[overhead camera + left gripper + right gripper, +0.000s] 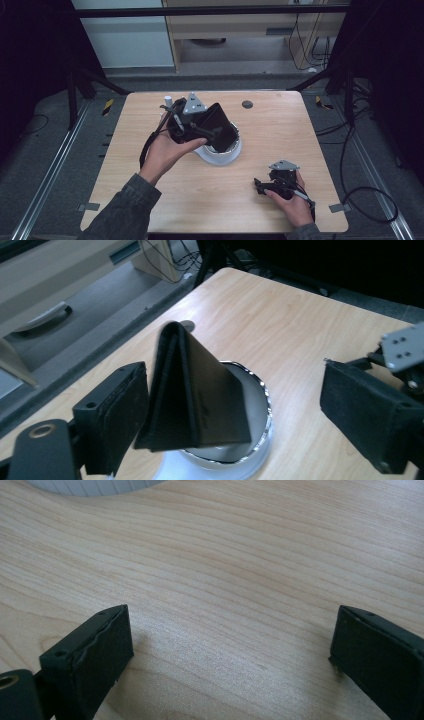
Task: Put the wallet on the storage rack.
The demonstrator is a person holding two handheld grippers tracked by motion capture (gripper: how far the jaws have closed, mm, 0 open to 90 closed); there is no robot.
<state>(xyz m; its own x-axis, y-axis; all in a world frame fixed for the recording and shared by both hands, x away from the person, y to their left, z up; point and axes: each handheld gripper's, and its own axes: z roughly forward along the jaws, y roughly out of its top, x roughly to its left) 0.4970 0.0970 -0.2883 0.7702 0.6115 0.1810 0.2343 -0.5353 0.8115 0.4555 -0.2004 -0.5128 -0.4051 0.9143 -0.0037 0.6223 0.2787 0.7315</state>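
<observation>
A black folded wallet (220, 127) (200, 395) stands on edge, tilted, in a round white bowl with a shiny rim (227, 155) (267, 412) at the middle of the wooden table. My left gripper (207, 131) (235, 390) is open around the wallet. The fold lies right beside one pad, touching or nearly so, and the other pad (365, 410) stands well clear of it. My right gripper (260, 187) (230, 635) rests near the table's front right, open, with only bare wood between its pads.
A small white cylinder (168, 99) stands at the table's back left, behind the left gripper. A grey round cap (247, 104) (186, 325) sits flush in the tabletop at the back. Cables lie on the floor to the right.
</observation>
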